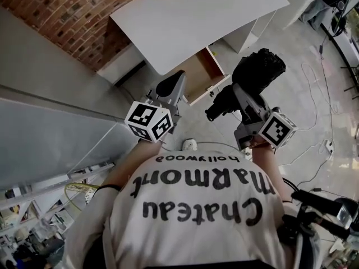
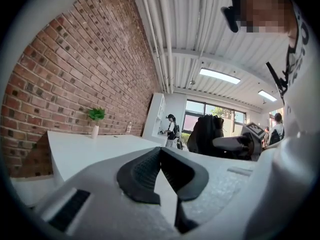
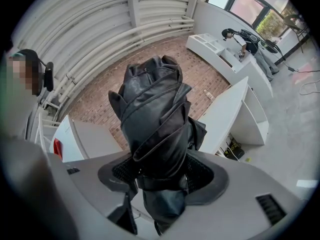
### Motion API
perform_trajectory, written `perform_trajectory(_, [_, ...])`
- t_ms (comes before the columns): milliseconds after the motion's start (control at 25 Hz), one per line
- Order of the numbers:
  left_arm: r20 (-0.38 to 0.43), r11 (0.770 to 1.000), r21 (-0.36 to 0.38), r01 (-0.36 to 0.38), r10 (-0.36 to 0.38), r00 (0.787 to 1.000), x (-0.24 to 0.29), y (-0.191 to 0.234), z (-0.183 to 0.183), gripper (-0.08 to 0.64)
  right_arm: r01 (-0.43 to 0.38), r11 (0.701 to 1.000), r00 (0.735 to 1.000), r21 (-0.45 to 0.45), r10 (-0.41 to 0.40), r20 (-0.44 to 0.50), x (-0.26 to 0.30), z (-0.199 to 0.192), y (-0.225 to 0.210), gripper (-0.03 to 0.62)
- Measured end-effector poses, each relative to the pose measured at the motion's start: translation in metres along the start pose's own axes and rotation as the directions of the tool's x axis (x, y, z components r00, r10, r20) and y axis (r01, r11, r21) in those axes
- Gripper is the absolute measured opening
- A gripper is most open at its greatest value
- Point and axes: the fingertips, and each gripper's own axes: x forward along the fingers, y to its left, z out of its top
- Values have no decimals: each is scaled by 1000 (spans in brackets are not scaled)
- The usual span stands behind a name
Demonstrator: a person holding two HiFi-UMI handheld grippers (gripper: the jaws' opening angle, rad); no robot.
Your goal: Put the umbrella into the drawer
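A black folded umbrella [image 1: 257, 70] is held up in the air by my right gripper [image 1: 238, 97], which is shut on its lower part. In the right gripper view the umbrella [image 3: 154, 115] fills the middle, with the jaws of the right gripper [image 3: 162, 176] pressed against its strapped base. The wooden drawer [image 1: 201, 72] stands pulled open under the white table [image 1: 190, 15], ahead and between both grippers. My left gripper [image 1: 171, 87] hovers just left of the drawer. In its own view the left gripper [image 2: 161, 153] is shut with its tips touching and nothing between them; beyond it the umbrella [image 2: 204, 134] shows at the right.
A brick wall [image 1: 73, 10] runs behind the table. A small potted plant [image 2: 95, 120] stands on the tabletop. White shelving [image 1: 247, 35] sits right of the drawer. Cables [image 1: 314, 94] lie on the grey floor at the right. A person [image 2: 172, 129] stands far back by a window.
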Motion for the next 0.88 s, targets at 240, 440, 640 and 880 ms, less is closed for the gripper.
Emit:
perform_trajectory(240, [22,1000,-2,-22,22,1000,18,26,6,15,10,1000,999,-12,-11,-43,33,7,-17,250])
perform_trajectory(440, [62,998,-30,-57,59,996,22,37,13,15,-53,999,993,-8,52,-105,57,12,-19,250])
perform_trajectory(640, [82,990,-18,-138,139,987,29,38,20,15,-182,983,968,-19,175,-181,80,26,-22,250])
perform_trajectory(880, [104,934,-57,-352,356,929,42,49,28,15,-287,956,920,-53,260,-295,99,56,-36,250])
